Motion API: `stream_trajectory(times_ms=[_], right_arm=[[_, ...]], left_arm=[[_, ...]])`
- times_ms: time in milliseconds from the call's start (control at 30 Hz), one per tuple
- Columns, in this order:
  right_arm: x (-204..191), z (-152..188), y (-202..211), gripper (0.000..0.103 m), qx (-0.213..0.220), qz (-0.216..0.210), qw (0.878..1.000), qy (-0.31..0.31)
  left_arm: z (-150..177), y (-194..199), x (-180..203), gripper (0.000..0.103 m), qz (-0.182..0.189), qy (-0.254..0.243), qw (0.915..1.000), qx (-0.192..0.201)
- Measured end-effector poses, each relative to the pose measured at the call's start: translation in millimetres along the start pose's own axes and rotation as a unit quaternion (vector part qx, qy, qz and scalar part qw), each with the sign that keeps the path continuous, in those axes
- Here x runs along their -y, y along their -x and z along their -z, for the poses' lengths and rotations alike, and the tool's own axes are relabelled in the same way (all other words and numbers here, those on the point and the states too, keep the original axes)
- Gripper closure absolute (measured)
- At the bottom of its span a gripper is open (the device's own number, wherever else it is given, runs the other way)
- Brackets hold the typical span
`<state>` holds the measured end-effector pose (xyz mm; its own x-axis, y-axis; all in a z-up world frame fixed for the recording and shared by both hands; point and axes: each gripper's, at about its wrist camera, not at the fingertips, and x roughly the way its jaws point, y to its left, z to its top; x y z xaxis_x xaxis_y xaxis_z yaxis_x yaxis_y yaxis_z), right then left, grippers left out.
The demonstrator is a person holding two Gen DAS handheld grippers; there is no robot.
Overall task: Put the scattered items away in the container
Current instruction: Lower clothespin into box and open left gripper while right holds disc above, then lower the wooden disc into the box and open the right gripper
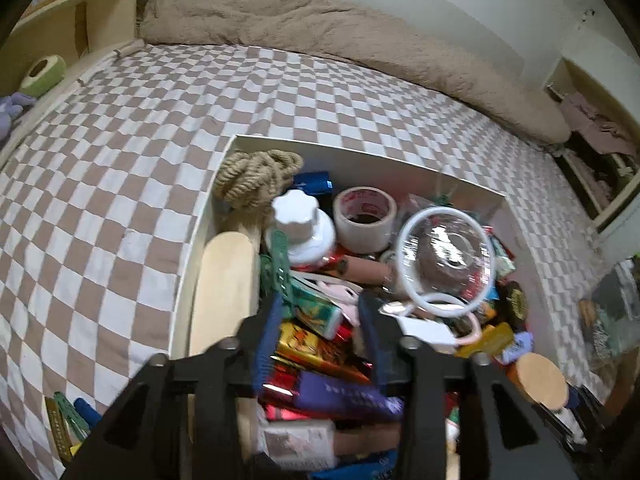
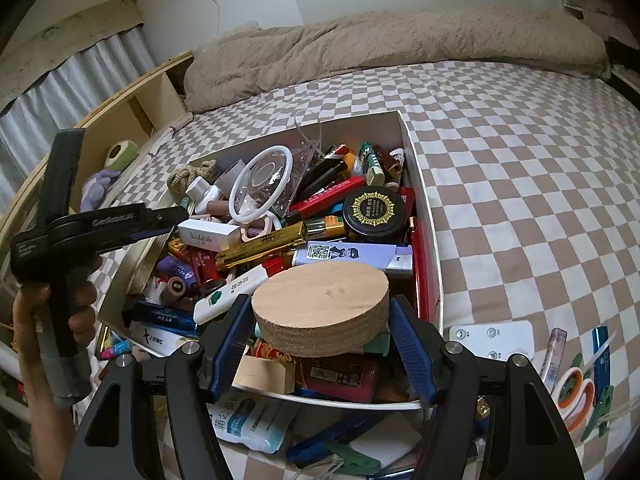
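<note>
A white box (image 2: 420, 184) on the checkered bed is heaped with small items: rope, tape roll, clear lid, black tin (image 2: 374, 210), lighters, snack packs. My right gripper (image 2: 322, 320) is shut on a round wooden disc (image 2: 320, 304) and holds it over the box's near end. The disc also shows in the left wrist view (image 1: 540, 378). My left gripper (image 1: 320, 320) is open and empty above the box's (image 1: 332, 148) contents; in the right wrist view it (image 2: 176, 216) hangs over the box's left wall.
Loose items lie in front of the box: a white remote (image 2: 492, 338), orange scissors (image 2: 576, 396), a blue-white pouch (image 2: 252, 420), green clips. A beige blanket (image 2: 380, 40) lies at the bed's far side. A wooden shelf (image 2: 132, 116) stands left.
</note>
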<state>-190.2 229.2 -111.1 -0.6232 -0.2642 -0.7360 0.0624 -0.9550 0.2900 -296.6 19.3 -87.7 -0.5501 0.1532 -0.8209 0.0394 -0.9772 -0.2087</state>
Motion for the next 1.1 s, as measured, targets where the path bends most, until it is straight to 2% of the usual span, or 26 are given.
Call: stream_trajectory(times_ms=[167,233,367,467,600,667,900,1100], right_arm=[[0,0,-1,0.034,0.000,0.000,1.000,-0.001],[0,0,0,0.034,0.000,0.000,1.000,0.000],[0,0,-1,0.034,0.000,0.000,1.000,0.000],[0,0,-1,0.034,0.000,0.001,1.000,0.001],[0,-1,-1,0.034,0.000,0.002,1.000,0.002],[0,-1,-1,0.034,0.000,0.002,1.000,0.003],[0,-1,-1,0.033,0.000,0.002,1.000,0.003],[-1,-1,-1,0.033,0.000,0.003,1.000,0.004]], left_arm=[[-1,-11,3,0.044,0.009,-0.002,0.9999,-0.008],[0,-11,7,0.035,0.006,-0.009,0.9999,-0.001],[1,-7,7,0.034,-0.002,-0.006,1.0000,0.003],[-3,-1,0,0.034,0.014,0.015,0.9998,0.006],[-3,6,-5,0.031,0.066,0.035,0.9972,-0.002],[-3,5,-3,0.027,0.078,0.038,0.9962,-0.006],[1,-8,4,0.027,0.084,0.030,0.9956,-0.028],[2,-15,10,0.027,0.074,0.014,0.9969,-0.025]])
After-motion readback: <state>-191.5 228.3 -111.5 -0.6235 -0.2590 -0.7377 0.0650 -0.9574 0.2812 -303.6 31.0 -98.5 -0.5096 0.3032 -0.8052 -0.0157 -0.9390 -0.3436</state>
